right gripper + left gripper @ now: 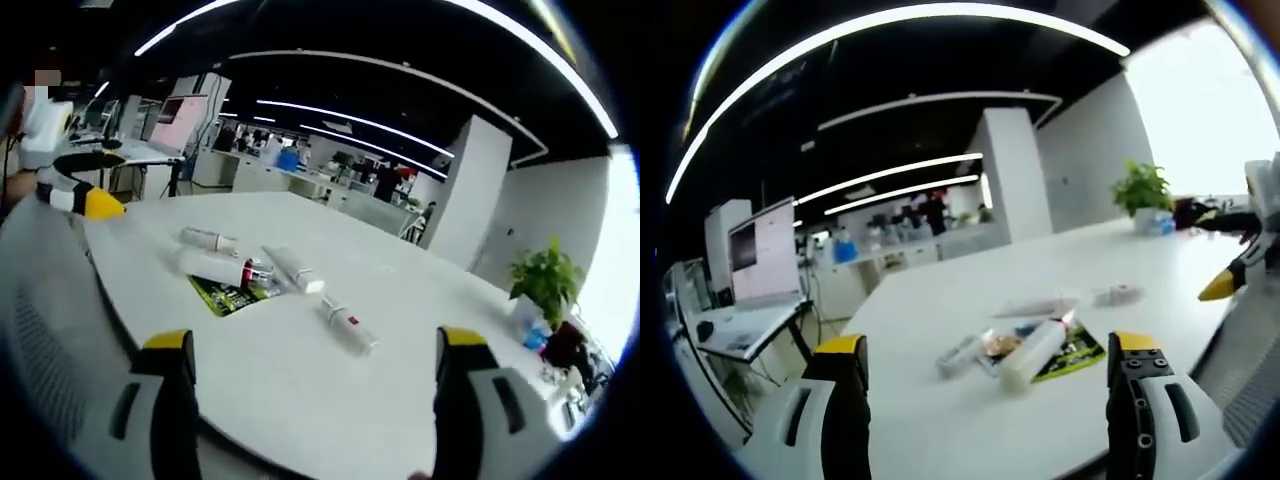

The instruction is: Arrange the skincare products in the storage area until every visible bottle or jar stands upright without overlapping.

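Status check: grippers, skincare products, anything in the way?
Left gripper open, empty. Right gripper open, empty. Skincare tubes all lying flat on the white table, none upright, clustered round a green packet. Nothing in the way.

The broad white tabletop (970, 420) looks smooth and faintly glossy. The white cylindrical tube (1032, 352) seems matt plastic, lying on a green-black printed packet (1072, 356) with a shiny film-like surface. The clear capped tube (347, 327) looks glossy plastic.
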A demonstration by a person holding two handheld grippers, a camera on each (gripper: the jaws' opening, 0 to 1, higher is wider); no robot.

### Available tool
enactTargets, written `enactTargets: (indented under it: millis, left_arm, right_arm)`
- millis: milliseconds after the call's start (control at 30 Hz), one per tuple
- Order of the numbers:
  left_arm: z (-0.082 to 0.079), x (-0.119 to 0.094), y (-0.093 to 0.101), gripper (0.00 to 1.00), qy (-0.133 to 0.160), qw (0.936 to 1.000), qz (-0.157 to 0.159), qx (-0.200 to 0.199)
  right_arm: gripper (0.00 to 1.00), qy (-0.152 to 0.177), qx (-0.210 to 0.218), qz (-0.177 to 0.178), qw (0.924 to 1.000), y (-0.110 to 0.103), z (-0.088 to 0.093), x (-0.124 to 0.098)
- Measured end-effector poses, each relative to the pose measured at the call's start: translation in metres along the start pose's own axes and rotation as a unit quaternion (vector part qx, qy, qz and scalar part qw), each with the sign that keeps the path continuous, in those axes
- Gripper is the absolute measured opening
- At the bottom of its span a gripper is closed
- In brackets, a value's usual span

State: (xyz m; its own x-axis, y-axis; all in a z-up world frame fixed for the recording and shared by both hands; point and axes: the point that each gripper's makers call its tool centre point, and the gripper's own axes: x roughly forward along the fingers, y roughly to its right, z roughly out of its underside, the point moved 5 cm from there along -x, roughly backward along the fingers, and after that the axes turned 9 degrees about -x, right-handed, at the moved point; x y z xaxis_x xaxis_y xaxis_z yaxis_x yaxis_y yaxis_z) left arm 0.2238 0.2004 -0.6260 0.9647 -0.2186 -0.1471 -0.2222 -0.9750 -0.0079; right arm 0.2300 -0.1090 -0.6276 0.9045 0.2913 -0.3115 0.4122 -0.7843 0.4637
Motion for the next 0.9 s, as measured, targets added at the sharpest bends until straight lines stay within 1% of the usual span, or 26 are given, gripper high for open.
enactTargets:
  millis: [33,67,100,133,167,233,367,400,467,567,600,667,733,833,900]
  left_arm:
    - [0.003,0.0,0.001,0.97,-0.016,0.9999,0.005,0.0]
    - [0.006,0.001,0.001,0.97,-0.03,0.9995,0.007,-0.002]
    - [0.006,0.002,0.001,0.97,-0.027,0.9996,0.007,-0.001]
    - [0.005,0.002,0.002,0.97,-0.023,0.9997,0.01,0.0]
    - [0.004,0.001,0.002,0.97,-0.019,0.9997,0.012,0.001]
    - [0.003,0.001,0.003,0.97,-0.018,0.9997,0.014,-0.001]
    - [0.002,0.001,0.001,0.97,-0.017,0.9998,0.008,0.001]
    - [0.002,0.001,0.0,0.97,-0.017,0.9998,0.006,-0.001]
    - [0.003,0.001,-0.001,0.97,-0.019,0.9998,0.005,-0.003]
    - [0.001,0.001,-0.001,0.97,-0.011,0.9999,0.004,-0.007]
    - [0.001,0.001,-0.001,0.97,-0.01,0.9999,0.004,-0.008]
    - [0.002,0.001,0.001,0.97,-0.015,0.9998,0.011,0.011]
    - [0.002,0.001,0.001,0.97,-0.014,0.9999,0.01,0.001]
    - [0.0,0.001,0.0,0.97,-0.007,0.9999,0.007,0.0]
    - [0.0,0.001,0.0,0.97,-0.006,1.0,0.004,0.0]
  right_arm:
    - [1.0,-0.011,-0.008,-0.023,0.9996,-0.001,-0.003,0.002]
    - [1.0,-0.024,-0.016,-0.034,0.999,-0.002,-0.003,0.003]
    - [1.0,-0.022,-0.025,-0.026,0.9991,0.001,-0.006,0.006]
    - [1.0,-0.015,-0.035,-0.025,0.999,0.003,-0.01,0.008]
    - [1.0,-0.012,-0.034,-0.027,0.999,0.003,-0.012,0.01]
    - [1.0,-0.014,-0.034,-0.036,0.9987,0.004,-0.015,0.015]
    - [1.0,-0.005,-0.042,-0.056,0.9975,0.003,-0.024,0.024]
    - [1.0,-0.005,-0.042,-0.068,0.9968,0.002,-0.026,0.027]
    - [1.0,-0.002,-0.043,-0.078,0.9961,0.001,-0.031,0.033]
    - [1.0,0.002,-0.056,-0.088,0.9945,0.005,-0.038,0.044]
    - [1.0,-0.002,-0.067,-0.097,0.9931,0.007,-0.039,0.049]
    - [1.0,-0.002,-0.083,-0.108,0.9907,0.01,-0.042,0.057]
    - [1.0,-0.008,-0.096,-0.117,0.9884,0.014,-0.044,0.067]
    - [1.0,0.004,-0.117,-0.12,0.9859,0.018,-0.053,0.081]
    - [1.0,-0.003,-0.131,-0.137,0.9819,0.018,-0.055,0.092]
